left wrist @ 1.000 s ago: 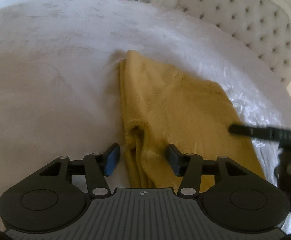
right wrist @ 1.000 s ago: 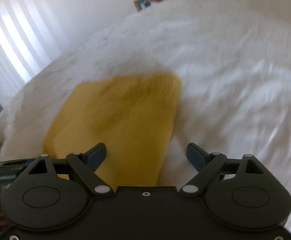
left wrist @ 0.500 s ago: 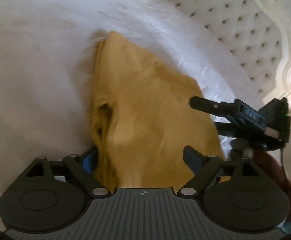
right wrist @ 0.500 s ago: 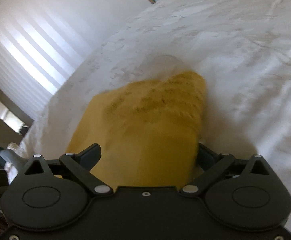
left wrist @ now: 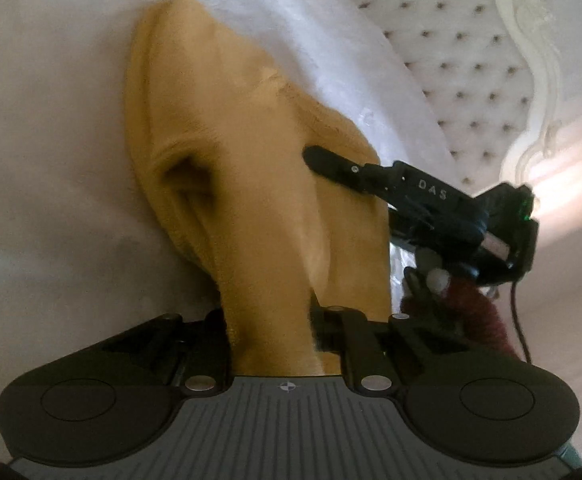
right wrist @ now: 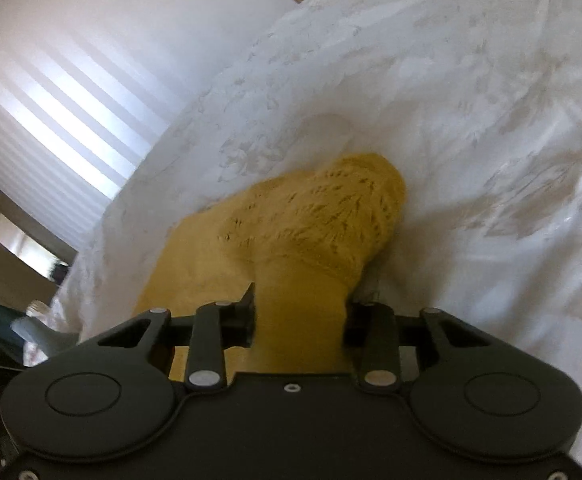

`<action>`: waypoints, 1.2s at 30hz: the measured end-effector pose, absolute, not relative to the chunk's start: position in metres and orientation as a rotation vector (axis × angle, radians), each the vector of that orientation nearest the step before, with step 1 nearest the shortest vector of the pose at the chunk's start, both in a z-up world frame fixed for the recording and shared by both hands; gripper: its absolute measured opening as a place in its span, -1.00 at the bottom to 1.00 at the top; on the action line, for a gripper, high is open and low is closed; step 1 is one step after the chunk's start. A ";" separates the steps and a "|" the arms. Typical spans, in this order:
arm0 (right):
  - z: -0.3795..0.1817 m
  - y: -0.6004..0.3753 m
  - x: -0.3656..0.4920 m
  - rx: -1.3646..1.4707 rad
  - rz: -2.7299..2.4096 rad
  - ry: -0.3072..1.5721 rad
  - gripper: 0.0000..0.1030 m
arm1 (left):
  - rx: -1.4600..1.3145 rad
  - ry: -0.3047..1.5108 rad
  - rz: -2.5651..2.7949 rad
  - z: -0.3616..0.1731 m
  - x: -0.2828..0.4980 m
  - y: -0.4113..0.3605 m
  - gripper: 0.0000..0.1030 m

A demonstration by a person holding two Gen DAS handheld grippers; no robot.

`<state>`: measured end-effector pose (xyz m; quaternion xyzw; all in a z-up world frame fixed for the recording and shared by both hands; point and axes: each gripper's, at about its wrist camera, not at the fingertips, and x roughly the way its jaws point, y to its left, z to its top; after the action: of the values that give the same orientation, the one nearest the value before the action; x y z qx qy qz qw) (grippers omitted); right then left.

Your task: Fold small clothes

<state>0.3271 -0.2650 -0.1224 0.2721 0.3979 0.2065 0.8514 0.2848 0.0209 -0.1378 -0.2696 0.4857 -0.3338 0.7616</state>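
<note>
1. White embroidered bedspread [right wrist: 471,128] covers a bed with a tufted headboard [left wrist: 463,64] at its far end; striped light falls on the wall.
2. A mustard knit garment [left wrist: 227,120] lies mid-bed, near the headboard edge.
3. Left tool [left wrist: 269,320]: its jaws have just been closing and now pinch a bunched near edge of the garment.
4. Right tool [right wrist: 301,316]: its jaws have just been closing and now clamp the garment's other near corner [right wrist: 315,232]; it also shows in the left view [left wrist: 411,196].
5. The garment's long axis runs away from both tools, its far end pointing toward the headboard side.
6. Risk: each tool holds a gathered wad, so layers may slip or fold unevenly; the slick bedspread could also get dragged along.
</note>
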 end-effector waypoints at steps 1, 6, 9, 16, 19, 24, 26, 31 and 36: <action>-0.117 -0.263 0.323 0.555 0.428 0.835 -0.16 | -0.582 1.056 -0.733 -0.135 0.281 0.020 -0.71; -0.096 -0.268 0.285 0.536 0.385 0.867 -0.17 | -0.600 1.095 -0.798 -0.120 0.249 0.020 -0.71; -0.090 -0.278 0.251 0.534 0.353 0.915 -0.17 | -0.608 1.119 -0.840 -0.114 0.222 0.018 -0.71; -0.081 -0.294 0.168 0.570 0.346 0.976 -0.15 | -0.597 1.173 -0.919 -0.106 0.144 0.016 -0.70; -0.090 -0.292 0.145 0.520 0.324 1.007 0.00 | -0.524 1.202 -0.894 -0.117 0.113 0.014 -0.67; -0.108 -0.297 0.114 0.427 0.196 0.999 0.36 | -0.328 1.228 -0.747 -0.143 0.068 0.018 -0.60; -0.105 -0.301 0.105 0.454 0.179 0.961 0.37 | -0.321 1.216 -0.737 -0.146 0.054 0.029 -0.58; -0.084 -0.303 0.096 0.419 0.149 0.833 0.38 | -0.194 1.164 -0.752 -0.121 0.049 0.029 -0.58; -0.071 -0.305 0.090 0.385 0.104 0.735 0.38 | -0.173 0.944 -0.725 -0.067 0.064 0.041 -0.50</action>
<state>0.0897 -0.3047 -0.0709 0.1868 0.3570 0.0503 0.9139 0.0635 0.0413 -0.0671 -0.0816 0.4439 -0.3408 0.8247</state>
